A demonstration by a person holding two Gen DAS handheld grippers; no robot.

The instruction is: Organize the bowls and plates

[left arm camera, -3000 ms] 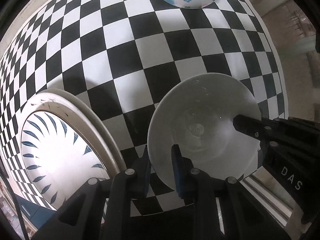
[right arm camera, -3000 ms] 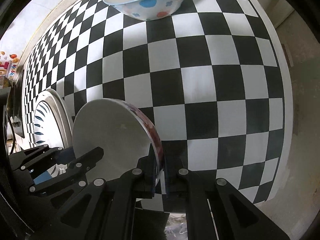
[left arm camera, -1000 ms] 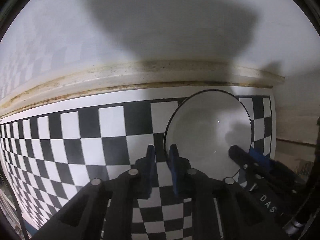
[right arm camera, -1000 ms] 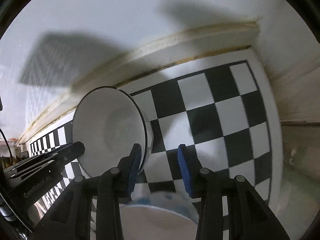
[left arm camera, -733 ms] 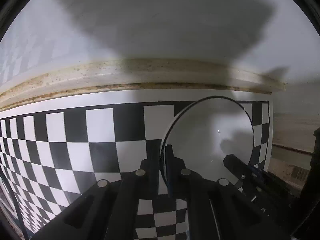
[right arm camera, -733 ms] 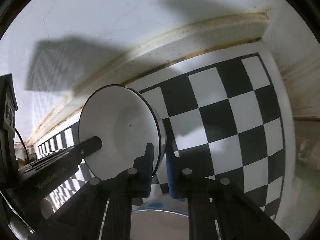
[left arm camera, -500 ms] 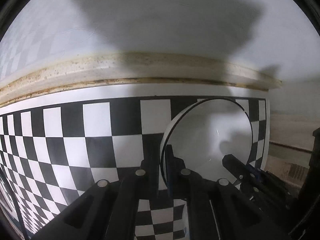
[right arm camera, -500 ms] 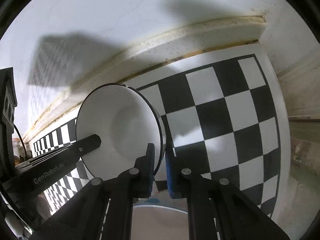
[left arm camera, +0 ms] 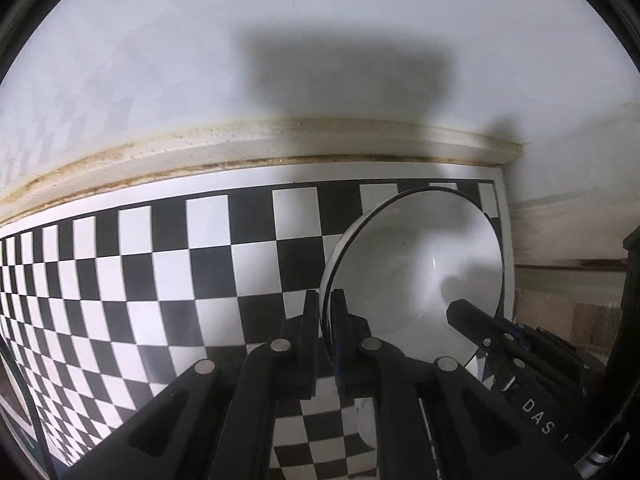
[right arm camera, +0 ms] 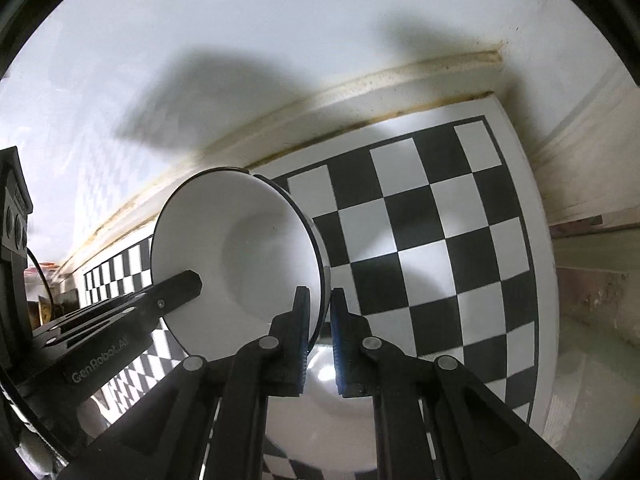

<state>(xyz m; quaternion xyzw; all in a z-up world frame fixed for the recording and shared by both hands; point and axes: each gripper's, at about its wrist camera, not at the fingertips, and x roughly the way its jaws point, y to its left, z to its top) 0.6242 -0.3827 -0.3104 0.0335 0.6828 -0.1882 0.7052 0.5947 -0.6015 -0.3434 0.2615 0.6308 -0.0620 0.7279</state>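
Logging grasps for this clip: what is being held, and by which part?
One white bowl, pinched at its rim on opposite sides by the left gripper and the right gripper.

Dim, fisheye-bent frames; hard dark shadows on the wall [left arm camera: 320, 40]; black vignetted corners.

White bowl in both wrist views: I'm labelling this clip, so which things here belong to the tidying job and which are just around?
Part of the job:
- white bowl, rim pinched on opposite sides by the left gripper and right gripper
- second bowl just below it

Just around:
- checkered tabletop
- white wall
- stained trim strip along the wall's foot
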